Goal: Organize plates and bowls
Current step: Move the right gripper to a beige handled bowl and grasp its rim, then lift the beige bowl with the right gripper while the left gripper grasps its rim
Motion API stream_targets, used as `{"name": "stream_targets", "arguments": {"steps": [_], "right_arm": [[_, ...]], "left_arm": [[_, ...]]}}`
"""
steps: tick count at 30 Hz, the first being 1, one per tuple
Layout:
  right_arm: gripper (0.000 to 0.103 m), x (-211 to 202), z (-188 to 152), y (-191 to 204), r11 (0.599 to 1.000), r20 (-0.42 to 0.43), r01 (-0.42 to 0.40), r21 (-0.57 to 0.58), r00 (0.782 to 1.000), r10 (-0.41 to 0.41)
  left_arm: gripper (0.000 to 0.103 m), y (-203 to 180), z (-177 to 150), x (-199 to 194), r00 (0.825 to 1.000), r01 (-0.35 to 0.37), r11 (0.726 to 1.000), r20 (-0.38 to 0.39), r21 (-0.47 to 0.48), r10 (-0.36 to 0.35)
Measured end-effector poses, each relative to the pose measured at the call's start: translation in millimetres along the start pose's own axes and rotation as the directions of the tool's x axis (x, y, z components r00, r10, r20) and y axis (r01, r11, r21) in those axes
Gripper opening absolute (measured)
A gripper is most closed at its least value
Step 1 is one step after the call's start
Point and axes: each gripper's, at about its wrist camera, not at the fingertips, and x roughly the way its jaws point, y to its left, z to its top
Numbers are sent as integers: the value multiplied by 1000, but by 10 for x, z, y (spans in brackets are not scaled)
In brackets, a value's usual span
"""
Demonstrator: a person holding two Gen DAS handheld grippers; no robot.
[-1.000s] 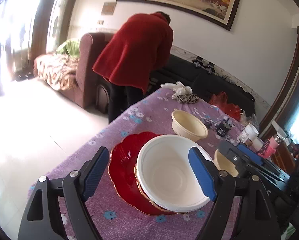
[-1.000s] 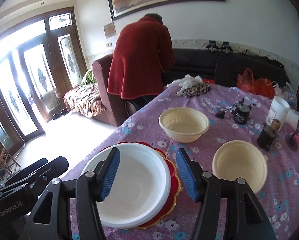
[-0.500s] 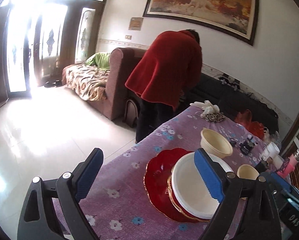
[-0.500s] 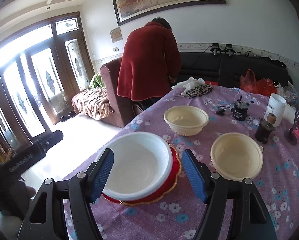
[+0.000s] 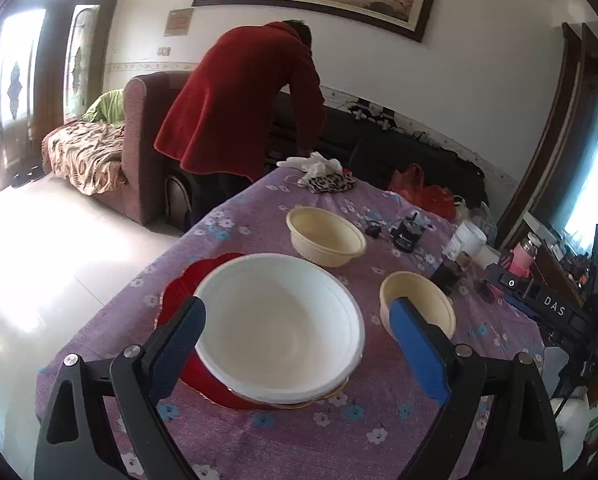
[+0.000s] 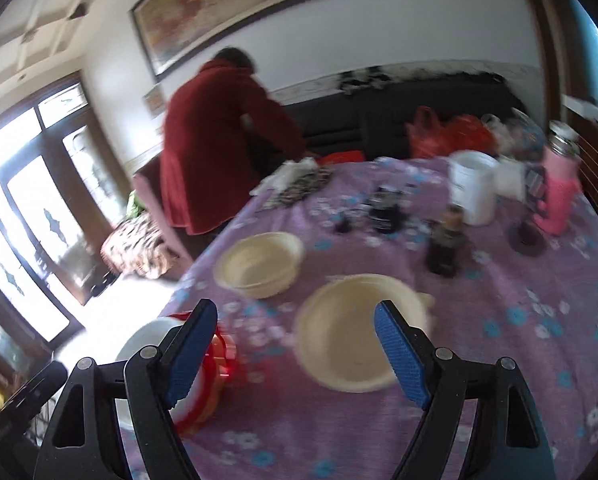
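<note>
Resting on a scalloped red plate (image 5: 175,292), a smooth white bowl (image 5: 279,324) sits at the tabletop's (image 5: 299,432) near edge; two ribbed cream bowls (image 5: 325,236) (image 6: 347,332) lie beyond. Left tool (image 5: 297,344) gapes empty; right tool (image 6: 295,352), opening, holds nothing.

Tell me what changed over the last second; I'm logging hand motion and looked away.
The right gripper swung off the white bowl toward the near cream bowl, its empty jaws opening. The left gripper, open, drifted aside, then back to frame the white bowl. Nothing was grasped; white bowl, red plate and both cream bowls stayed put.
</note>
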Motion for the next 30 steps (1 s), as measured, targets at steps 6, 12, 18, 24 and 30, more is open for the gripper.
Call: {"name": "stream_targets", "arguments": {"steps": [6,12,18,24,30], "right_arm": [[85,211,-194,-765,987,-84,62,147,995,-50],[85,518,-267,-897,983,-130,74,167,990,-52],[73,966,-246,-864,982,-189,93,163,980,-62],[25,1313,-313,-836,978,-268,53,200,964,2],[14,1162,-378,-971,975,-276,46,218,961,16]], "left_arm": [[93,-415,-238,304,994,70,993,-87,98,-62],[93,-660,-329,377,990,109,981,-111,159,-92],[93,-594,-300,495,988,101,987,-130,128,-84],[93,-592,-296,630,984,100,988,-159,117,-81],[93,-644,-323,720,976,127,986,-192,112,-104]]}}
